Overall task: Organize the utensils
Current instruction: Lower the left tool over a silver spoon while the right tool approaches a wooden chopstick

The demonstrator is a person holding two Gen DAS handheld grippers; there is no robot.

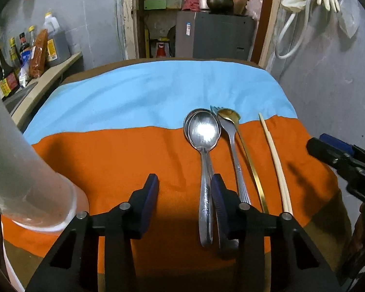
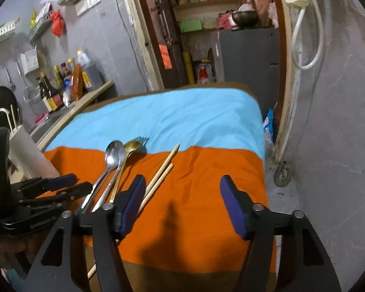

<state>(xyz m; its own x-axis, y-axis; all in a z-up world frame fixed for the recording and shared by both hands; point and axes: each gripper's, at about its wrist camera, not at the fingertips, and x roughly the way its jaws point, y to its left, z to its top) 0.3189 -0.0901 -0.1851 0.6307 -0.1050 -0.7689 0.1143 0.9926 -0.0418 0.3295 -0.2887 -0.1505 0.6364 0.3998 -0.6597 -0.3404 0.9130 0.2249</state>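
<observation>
Two stacked steel spoons (image 1: 204,133) lie on the orange cloth (image 1: 124,160), with a steel fork (image 1: 233,141), a gold spoon (image 1: 228,114), a teal fork tip (image 1: 214,109) and pale chopsticks (image 1: 277,165) to their right. My left gripper (image 1: 183,189) is open, its right finger beside the spoon handles. A white utensil holder (image 1: 24,170) stands at the left. My right gripper (image 2: 182,194) is open above the orange cloth (image 2: 206,175), right of the chopsticks (image 2: 161,172) and spoons (image 2: 113,154). The left gripper (image 2: 68,185) shows at the left of the right wrist view.
The table carries a blue cloth (image 1: 158,92) behind the orange one. A counter with sauce bottles (image 1: 14,60) is at the far left. A grey wall (image 1: 333,85) runs close on the right. A doorway with a grey cabinet (image 1: 219,36) lies beyond the table.
</observation>
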